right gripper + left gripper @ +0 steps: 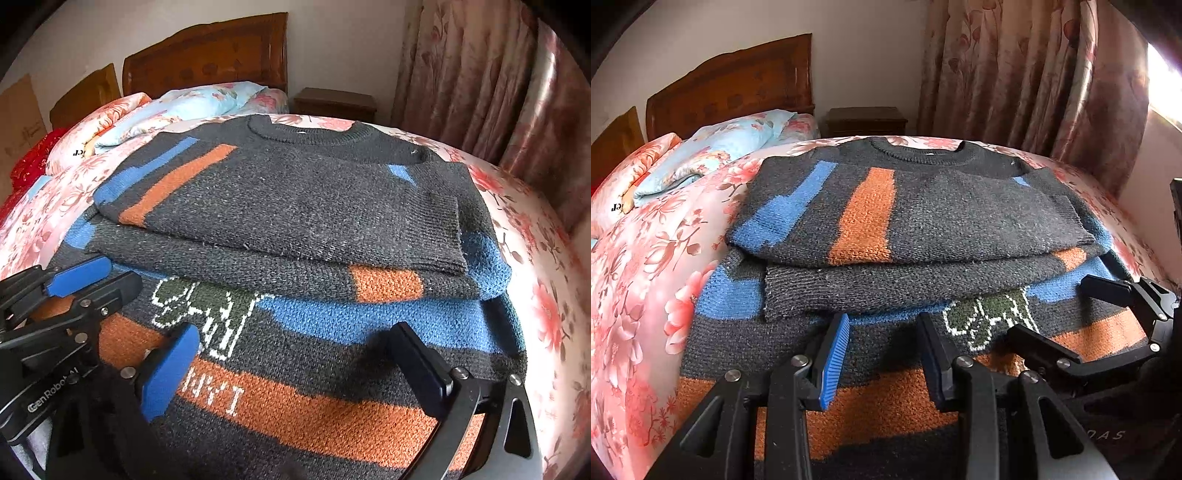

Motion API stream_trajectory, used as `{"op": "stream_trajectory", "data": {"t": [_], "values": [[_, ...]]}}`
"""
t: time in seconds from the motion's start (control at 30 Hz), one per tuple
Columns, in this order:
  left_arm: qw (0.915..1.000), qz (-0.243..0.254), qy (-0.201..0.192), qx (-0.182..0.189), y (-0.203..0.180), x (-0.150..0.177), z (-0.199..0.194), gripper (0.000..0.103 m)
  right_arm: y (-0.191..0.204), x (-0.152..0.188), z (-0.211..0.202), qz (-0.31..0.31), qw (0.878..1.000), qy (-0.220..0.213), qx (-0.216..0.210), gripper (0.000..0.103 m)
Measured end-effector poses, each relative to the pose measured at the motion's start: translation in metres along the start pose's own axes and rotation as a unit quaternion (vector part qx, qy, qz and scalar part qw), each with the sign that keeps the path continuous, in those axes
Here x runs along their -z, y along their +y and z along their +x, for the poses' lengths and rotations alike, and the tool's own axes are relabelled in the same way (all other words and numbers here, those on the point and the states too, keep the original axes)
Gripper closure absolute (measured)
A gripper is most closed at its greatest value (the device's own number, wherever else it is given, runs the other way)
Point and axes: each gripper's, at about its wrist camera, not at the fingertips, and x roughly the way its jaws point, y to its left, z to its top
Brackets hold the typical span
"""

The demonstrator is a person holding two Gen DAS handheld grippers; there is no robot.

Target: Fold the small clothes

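A dark grey knit sweater (923,221) with blue and orange stripes lies on the bed, both sleeves folded across its chest; it also shows in the right wrist view (314,206). Its lower body with a green and white knitted figure (207,306) lies nearest me. My left gripper (882,332) is open and empty, low over the sweater's lower part. My right gripper (295,347) is open and empty over the hem area, to the right of the left one. The right gripper shows in the left wrist view (1056,310), and the left gripper shows in the right wrist view (107,275).
The bed has a pink floral cover (646,277). A light blue floral pillow (713,151) and a wooden headboard (738,81) are at the far left. A dark nightstand (866,120) stands behind. Floral curtains (1034,74) hang on the right.
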Motion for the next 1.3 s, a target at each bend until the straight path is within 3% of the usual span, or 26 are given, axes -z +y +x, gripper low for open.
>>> {"op": "stream_trajectory", "data": {"t": [0.4, 0.47, 0.57, 0.63, 0.73, 0.9, 0.97, 1.03, 1.17, 1.3], "values": [[1.0000, 0.003, -0.001, 0.005, 0.002, 0.000, 0.000, 0.064, 0.001, 0.002, 0.000, -0.010, 1.000, 0.001, 0.000, 0.000], [0.9999, -0.001, 0.000, 0.012, 0.010, 0.000, -0.001, 0.064, -0.001, 0.001, -0.001, -0.020, 1.000, 0.009, 0.002, 0.000], [0.9996, -0.025, -0.005, -0.008, 0.042, 0.009, -0.009, 0.069, -0.027, 0.012, -0.009, -0.004, 1.000, 0.010, 0.014, 0.000], [0.9965, -0.077, -0.012, 0.032, 0.079, 0.017, -0.016, 0.081, -0.052, 0.024, -0.018, 0.021, 1.000, 0.006, 0.016, 0.000], [0.9886, -0.121, -0.012, 0.088, 0.109, 0.025, -0.017, 0.089, -0.070, 0.035, -0.027, 0.033, 0.999, 0.006, 0.021, 0.000], [0.9964, -0.079, -0.014, 0.025, 0.085, 0.022, -0.021, 0.089, -0.060, 0.035, -0.029, 0.037, 0.997, 0.000, 0.062, 0.000], [0.9964, -0.084, -0.015, 0.007, 0.070, 0.021, -0.027, 0.088, -0.051, 0.036, -0.037, 0.052, 0.997, -0.013, 0.057, 0.000], [0.9967, -0.067, -0.016, 0.044, 0.042, 0.021, -0.031, 0.087, -0.029, 0.035, -0.040, 0.034, 0.999, -0.023, 0.024, 0.000], [0.9993, 0.031, -0.015, 0.010, -0.009, 0.024, -0.023, 0.087, 0.029, 0.036, -0.032, -0.075, 0.997, -0.015, 0.025, 0.000], [0.9990, -0.016, -0.007, 0.042, 0.022, 0.026, -0.020, 0.086, 0.003, 0.039, -0.035, -0.046, 0.999, -0.004, 0.008, 0.000]]}}
